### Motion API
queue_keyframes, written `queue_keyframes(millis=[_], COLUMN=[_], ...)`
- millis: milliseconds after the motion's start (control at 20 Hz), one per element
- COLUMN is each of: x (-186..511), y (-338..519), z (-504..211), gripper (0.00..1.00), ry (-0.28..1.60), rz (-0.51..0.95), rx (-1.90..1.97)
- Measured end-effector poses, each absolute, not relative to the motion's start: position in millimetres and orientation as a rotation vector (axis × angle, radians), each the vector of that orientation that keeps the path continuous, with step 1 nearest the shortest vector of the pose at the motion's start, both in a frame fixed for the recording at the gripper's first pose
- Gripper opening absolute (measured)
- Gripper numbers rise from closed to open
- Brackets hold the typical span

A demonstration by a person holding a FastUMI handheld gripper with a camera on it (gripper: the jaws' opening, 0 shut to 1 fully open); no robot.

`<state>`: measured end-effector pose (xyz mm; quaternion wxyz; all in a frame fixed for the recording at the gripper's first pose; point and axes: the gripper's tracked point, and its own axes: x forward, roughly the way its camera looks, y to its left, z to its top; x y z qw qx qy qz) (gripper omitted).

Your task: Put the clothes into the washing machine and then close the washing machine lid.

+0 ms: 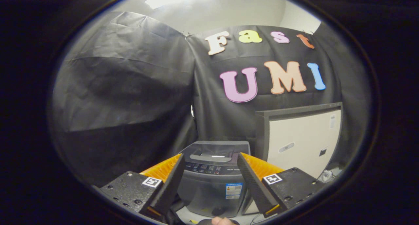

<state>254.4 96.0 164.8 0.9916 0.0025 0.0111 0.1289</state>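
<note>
The claw [211, 182] is hanging wide open with nothing between its fingers, pointing at a grey top-loading washing machine [214, 182] standing ahead of it against the booth's black cloth wall [124, 87]. The machine's lid [217, 149] is lying down over the tub, so the inside is hidden, and the fingers are cutting off both lower corners of the cabinet. A white cabinet [301, 140] is standing just beside the machine. Something pale and crumpled [325, 176] is lying at the cabinet's foot, too small to identify.
</note>
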Motion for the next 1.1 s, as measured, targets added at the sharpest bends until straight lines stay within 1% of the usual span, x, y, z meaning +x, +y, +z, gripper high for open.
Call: queue_keyframes(millis=[300,500,1100], x=[223.8,211.2,196.9], y=[85.7,82.0,83.8], z=[165.8,154.9,149.4], gripper=[0.97,0.97,0.97], ry=[0.011,0.015,0.01], rz=[0.193,0.174,0.178], rx=[0.024,0.039,0.025])
